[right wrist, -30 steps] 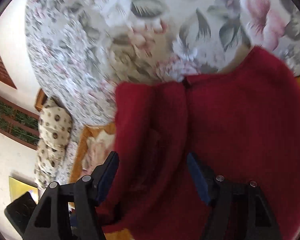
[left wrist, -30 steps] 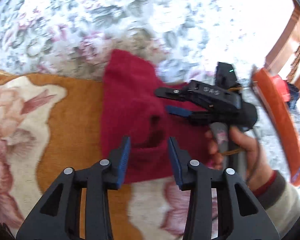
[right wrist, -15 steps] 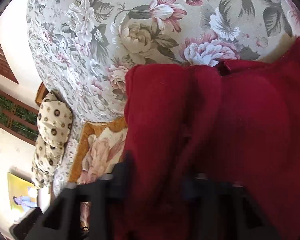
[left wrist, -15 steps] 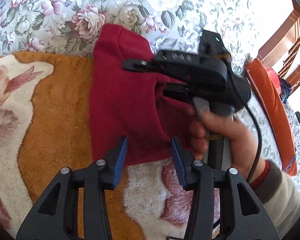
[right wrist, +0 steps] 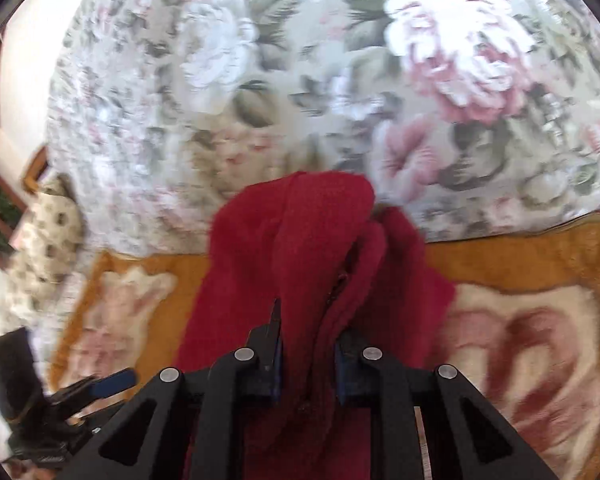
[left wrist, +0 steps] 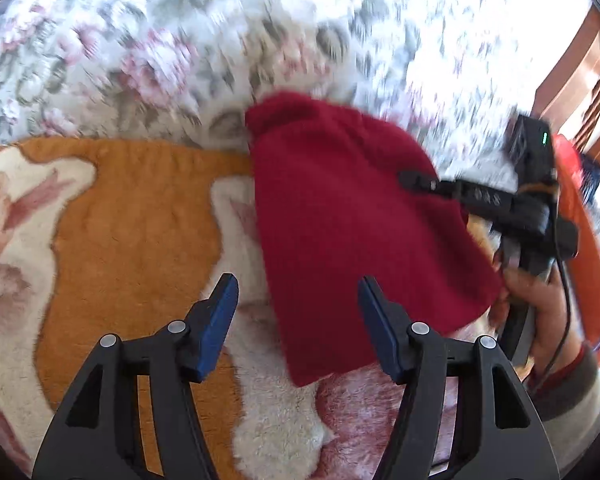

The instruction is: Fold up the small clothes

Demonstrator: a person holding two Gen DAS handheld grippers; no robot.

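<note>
A small dark red fleece garment (left wrist: 352, 232) hangs folded over, draped down over the orange and cream blanket (left wrist: 132, 216). My right gripper (right wrist: 306, 354) is shut on the red garment (right wrist: 300, 256), which bunches up between its blue pads and hangs in front of it. In the left wrist view the right gripper (left wrist: 500, 204) sits at the garment's right edge, held by a hand. My left gripper (left wrist: 294, 312) is open and empty, its blue pads on either side of the garment's lower left edge, above the blanket.
A floral bedspread (left wrist: 220, 40) covers the far part of the bed. An orange object (left wrist: 584, 248) lies at the right edge. A spotted pillow (right wrist: 48, 232) sits at the far left in the right wrist view. Wooden furniture (left wrist: 580, 80) stands at the right.
My right gripper closed on the red garment and lifted it, moving right. My left gripper opened wider and the garment shifted right of it.
</note>
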